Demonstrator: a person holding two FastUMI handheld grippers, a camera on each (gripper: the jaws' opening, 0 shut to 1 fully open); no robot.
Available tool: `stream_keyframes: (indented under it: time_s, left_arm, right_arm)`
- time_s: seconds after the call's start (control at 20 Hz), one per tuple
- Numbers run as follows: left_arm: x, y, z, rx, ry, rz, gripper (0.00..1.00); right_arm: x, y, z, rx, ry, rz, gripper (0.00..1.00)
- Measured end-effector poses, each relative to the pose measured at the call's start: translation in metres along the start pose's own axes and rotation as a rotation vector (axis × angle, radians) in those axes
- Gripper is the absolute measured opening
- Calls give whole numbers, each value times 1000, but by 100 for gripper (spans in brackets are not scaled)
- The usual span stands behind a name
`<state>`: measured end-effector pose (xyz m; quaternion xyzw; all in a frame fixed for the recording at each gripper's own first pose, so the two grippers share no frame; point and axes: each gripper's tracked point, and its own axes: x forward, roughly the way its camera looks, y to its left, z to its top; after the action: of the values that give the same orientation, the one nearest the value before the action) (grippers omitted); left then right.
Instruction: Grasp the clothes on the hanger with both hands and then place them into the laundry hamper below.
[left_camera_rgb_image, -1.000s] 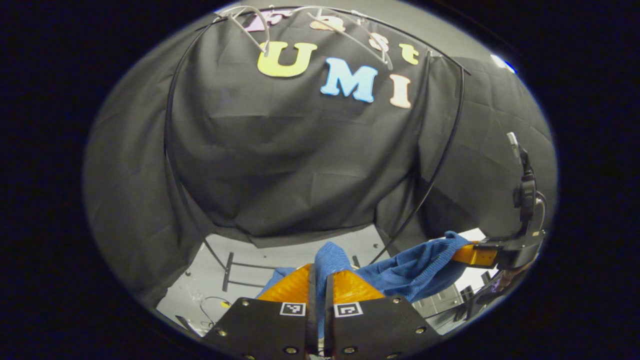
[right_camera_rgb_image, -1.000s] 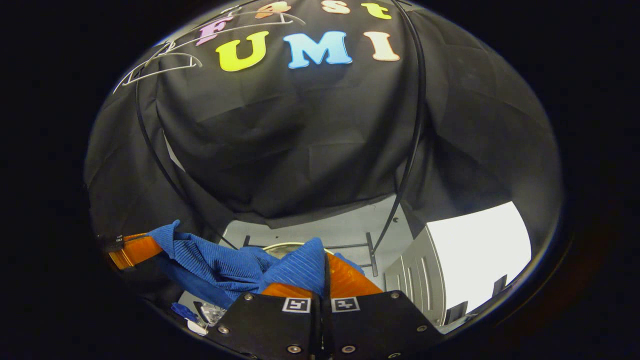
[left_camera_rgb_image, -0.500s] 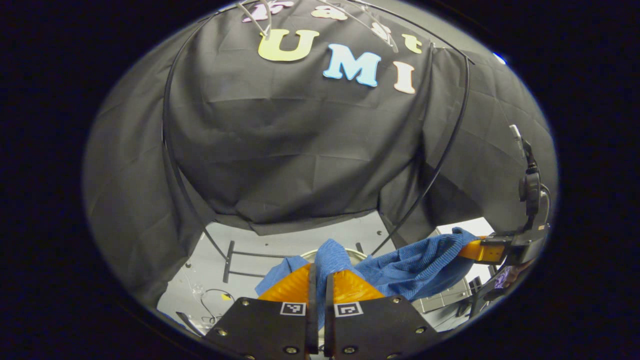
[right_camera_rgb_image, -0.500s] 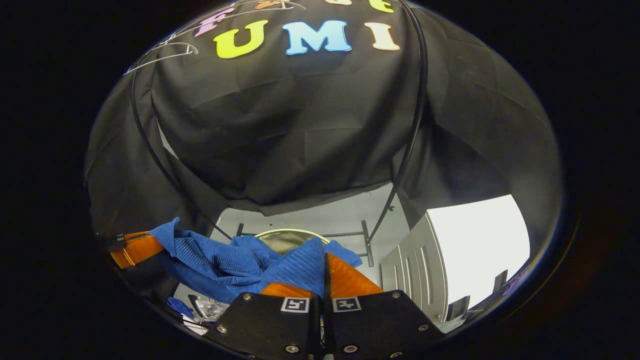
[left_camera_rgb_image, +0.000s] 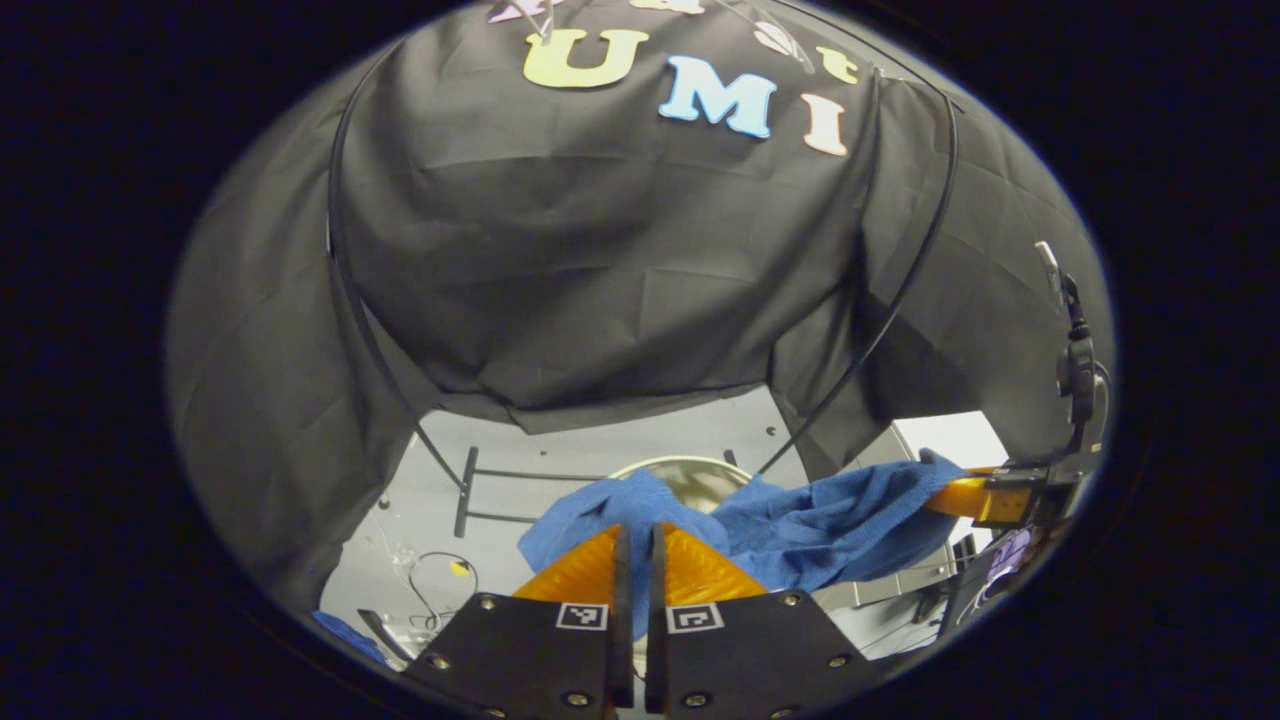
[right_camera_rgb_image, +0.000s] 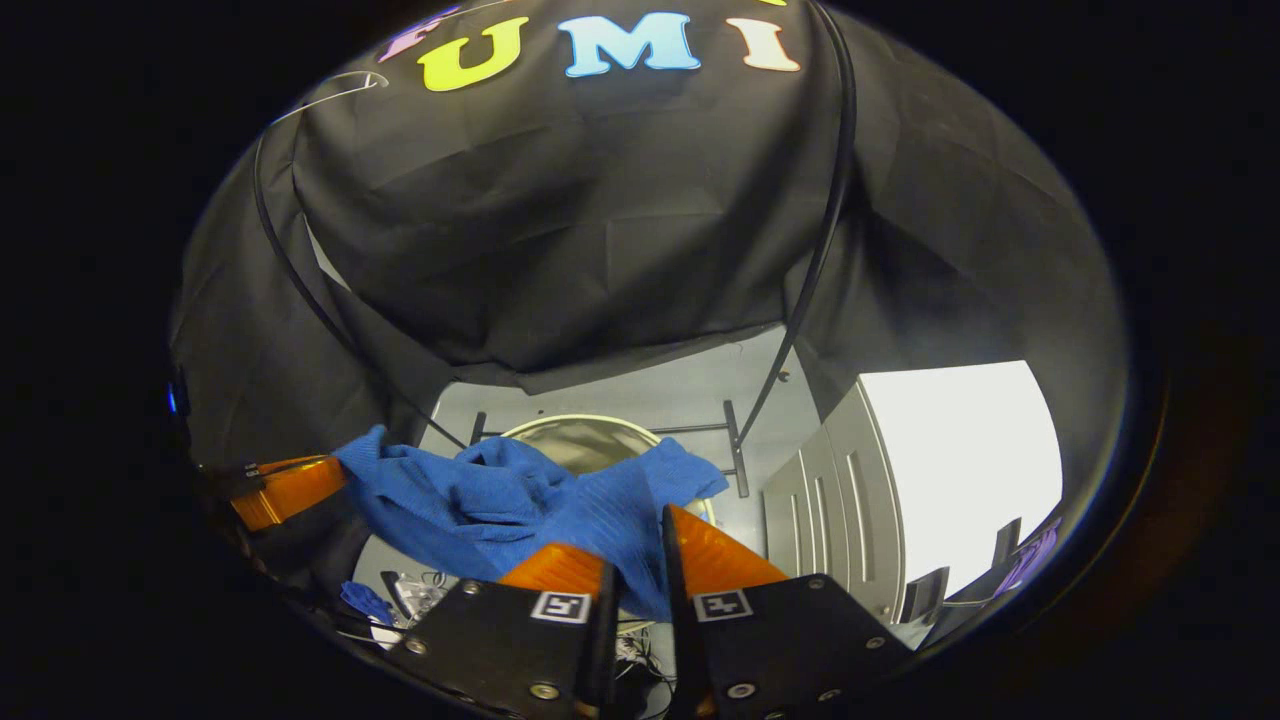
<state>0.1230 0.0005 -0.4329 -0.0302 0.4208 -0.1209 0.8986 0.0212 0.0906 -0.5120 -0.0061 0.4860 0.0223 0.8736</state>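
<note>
The blue ribbed knit garment (left_camera_rgb_image: 800, 520) sags across the lower frame, hiding most of the round pale-rimmed hamper (right_camera_rgb_image: 585, 428). The left tool (left_camera_rgb_image: 634, 535) pinches its fabric. The right tool (right_camera_rgb_image: 636, 545) has its fingers slightly parted around cloth, its grip unclear.

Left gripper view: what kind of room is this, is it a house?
Probably not a house; it looks like a test booth. Black cloth hangs as walls on thin black poles, and a round laundry hamper stands on the pale floor beneath the blue garment.
</note>
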Motion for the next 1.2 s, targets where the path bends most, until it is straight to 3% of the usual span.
stream_keyframes:
  time_s: [0.05,0.15,0.25,0.3,0.55,0.85,1.2]
  left_arm:
    - [1,3,-3,-16,5,-14,10]
    - [-5,7,-11,-36,25,-31,45]
    - [-14,14,-8,-39,25,1,80]
    - [-21,14,-5,-43,23,4,97]
    - [-56,1,11,-5,-18,41,96]
    - [-123,-37,77,139,-151,106,96]
    - [-212,-140,183,190,-392,157,97]
  right_arm:
    - [-2,3,-2,-3,15,9,37]
    - [-7,3,-1,-3,16,6,67]
    - [-18,-2,3,-7,4,-13,96]
    - [-26,-6,6,-5,-6,-20,98]
    - [-76,-38,28,26,-79,-59,97]
    - [-146,-88,67,62,-243,-109,97]
    - [-242,-144,137,28,-537,-111,97]
